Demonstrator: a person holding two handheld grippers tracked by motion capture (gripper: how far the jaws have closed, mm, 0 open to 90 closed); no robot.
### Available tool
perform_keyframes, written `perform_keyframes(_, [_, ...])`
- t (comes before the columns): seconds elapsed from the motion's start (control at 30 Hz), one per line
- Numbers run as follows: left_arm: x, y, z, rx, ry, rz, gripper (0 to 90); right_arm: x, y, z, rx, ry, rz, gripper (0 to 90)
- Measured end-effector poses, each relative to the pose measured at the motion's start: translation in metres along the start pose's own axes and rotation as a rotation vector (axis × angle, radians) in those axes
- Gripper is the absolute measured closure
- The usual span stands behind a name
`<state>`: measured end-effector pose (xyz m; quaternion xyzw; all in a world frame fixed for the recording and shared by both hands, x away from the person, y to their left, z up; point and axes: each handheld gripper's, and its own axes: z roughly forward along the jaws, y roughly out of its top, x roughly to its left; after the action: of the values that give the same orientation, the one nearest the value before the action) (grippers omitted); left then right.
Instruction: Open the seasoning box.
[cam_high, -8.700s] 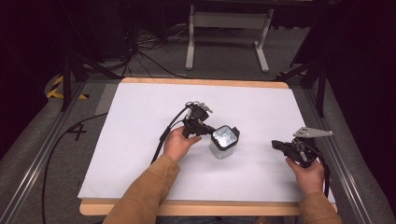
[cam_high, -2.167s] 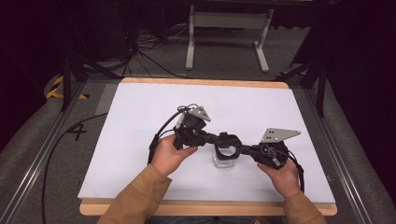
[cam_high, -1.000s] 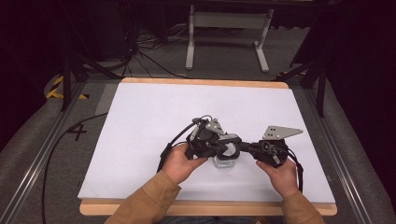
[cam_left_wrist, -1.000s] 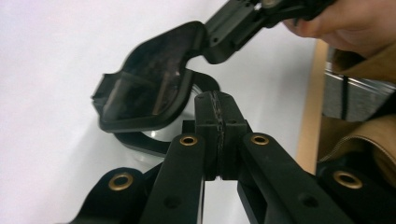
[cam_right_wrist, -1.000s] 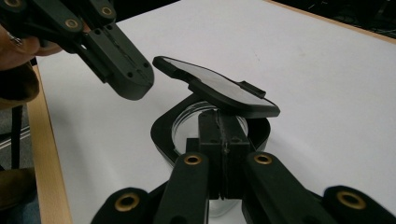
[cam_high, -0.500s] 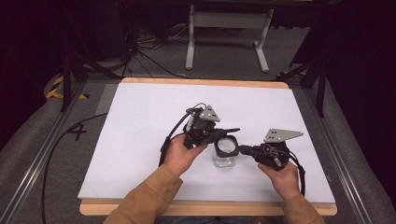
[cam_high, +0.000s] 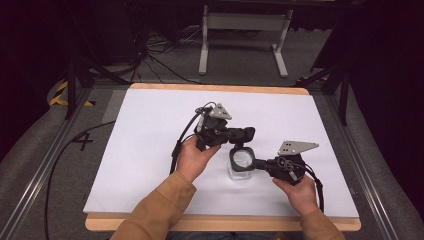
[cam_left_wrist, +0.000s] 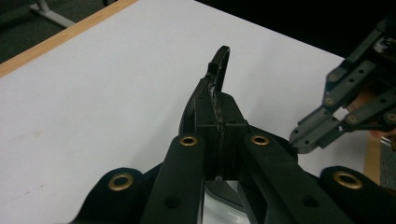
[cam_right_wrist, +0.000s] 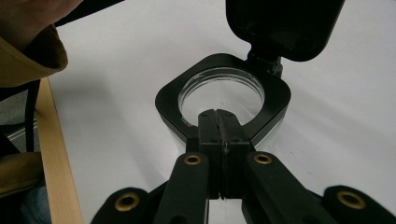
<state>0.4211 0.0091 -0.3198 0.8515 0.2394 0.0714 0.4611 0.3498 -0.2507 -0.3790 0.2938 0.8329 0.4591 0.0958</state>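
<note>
While the left gripper (cam_high: 245, 134) pinches the lid (cam_right_wrist: 284, 25), the right gripper (cam_right_wrist: 219, 122) clamps the jar rim (cam_right_wrist: 168, 100).

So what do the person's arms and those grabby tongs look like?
Both arms wear tan, mustard-coloured sleeves. Each hand holds black tongs: the left tongs and the right tongs. Each has two flat black jaws with small brass-coloured rings set in them. A grey three-cornered plate with little holes sits on top of each, and a black cable trails off behind.
</note>
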Motion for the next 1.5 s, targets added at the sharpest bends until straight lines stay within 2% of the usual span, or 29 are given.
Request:
perform_keyframes(0.1, [0.005,-0.001,0.003,0.002,0.007,-0.018,89.5,0.001,0.0,0.0,-0.004,0.007,0.002,89.7])
perform_keyframes(0.13, [0.011,-0.001,0.005,-0.001,0.013,-0.036,89.6,0.001,-0.001,0.001,-0.008,0.008,0.0,89.7])
perform_keyframes(0.27, [0.015,-0.002,0.007,-0.017,-0.004,-0.058,89.6,0.001,-0.001,0.001,-0.011,0.006,-0.002,89.8])
perform_keyframes(0.37, [0.013,-0.002,0.007,-0.014,0.006,-0.045,89.5,0.002,-0.001,0.001,-0.011,0.004,-0.009,89.8])
perform_keyframes(0.47, [0.01,-0.002,0.003,-0.019,-0.007,-0.042,88.3,0.002,-0.001,0.001,-0.006,0.003,-0.008,89.6])
perform_keyframes(0.53, [0.01,-0.002,-0.002,-0.023,-0.025,-0.024,87.1,0.002,-0.001,-0.001,-0.01,0.005,-0.001,89.6])
perform_keyframes(0.57, [0.009,-0.003,-0.005,-0.023,-0.02,-0.02,87.1,0.001,-0.001,-0.003,-0.018,0.005,0.006,89.6])
perform_keyframes(0.67, [0.007,-0.006,-0.014,-0.022,-0.013,-0.012,86.4,-0.003,-0.003,-0.009,-0.021,-0.03,0.016,89.7])
perform_keyframes(0.8, [0.012,-0.011,-0.024,-0.028,-0.002,-0.04,85.5,-0.011,-0.008,-0.004,0.033,-0.058,0.049,89.6])
perform_keyframes(0.9, [0.018,-0.017,-0.03,-0.027,0.004,-0.065,85.5,-0.009,-0.009,0.002,0.059,-0.069,0.032,89.7])
perform_keyframes(1.03, [0.025,-0.022,-0.033,-0.028,0.013,-0.09,85.5,-0.01,-0.009,0.002,0.059,-0.055,0.041,89.7])
perform_keyframes(1.13, [0.027,-0.024,-0.033,-0.018,0.016,-0.093,85.5,-0.011,-0.009,0.003,0.067,-0.052,0.042,89.7])
perform_keyframes(1.27, [0.028,-0.025,-0.033,-0.012,0.017,-0.096,85.5,-0.009,-0.013,0.008,0.112,-0.043,0.03,89.7])
perform_keyframes(1.33, [0.029,-0.026,-0.036,-0.013,0.017,-0.098,85.1,-0.008,-0.012,0.007,0.115,-0.046,0.024,89.6])
perform_keyframes(1.43, [0.029,-0.029,-0.041,-0.015,0.028,-0.097,84.4,-0.009,-0.009,0.0,0.11,-0.078,0.022,89.6])
perform_keyframes(1.5, [0.03,-0.032,-0.047,-0.008,0.03,-0.088,82.2,-0.016,-0.006,-0.011,0.077,-0.099,0.023,89.6])
